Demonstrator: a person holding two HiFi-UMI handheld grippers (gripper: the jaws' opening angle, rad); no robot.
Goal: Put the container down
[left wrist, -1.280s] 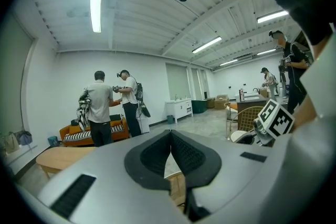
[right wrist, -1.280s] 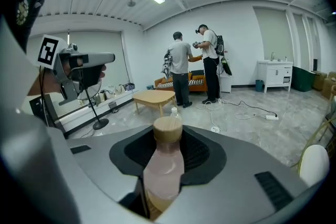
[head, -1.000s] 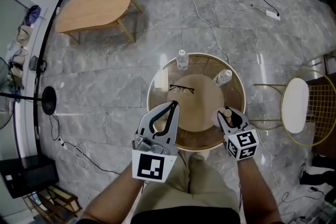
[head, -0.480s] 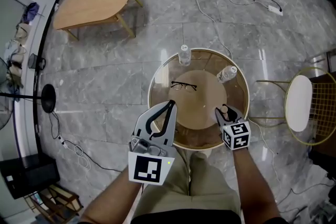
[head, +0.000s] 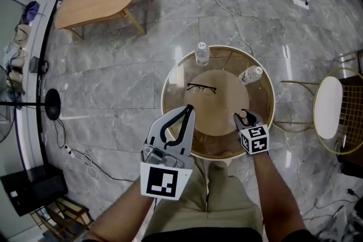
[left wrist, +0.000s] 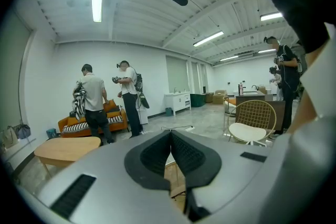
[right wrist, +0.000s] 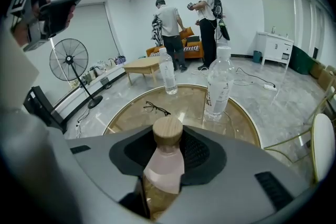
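Right gripper (head: 245, 120) pinching the container (right wrist: 164, 165), dropped closer to the table's (head: 163, 96) five o'clock edge, nearly down; left gripper (head: 187, 110) pressed together, empty.

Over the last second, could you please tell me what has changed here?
The right hand-held gripper has dropped slightly toward the round table, still shut on the wooden-capped container. The left hand-held gripper stayed shut and empty; the glasses have not moved.

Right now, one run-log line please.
right gripper: shut on container | left gripper: shut, empty | container: held over table, near edge, not released
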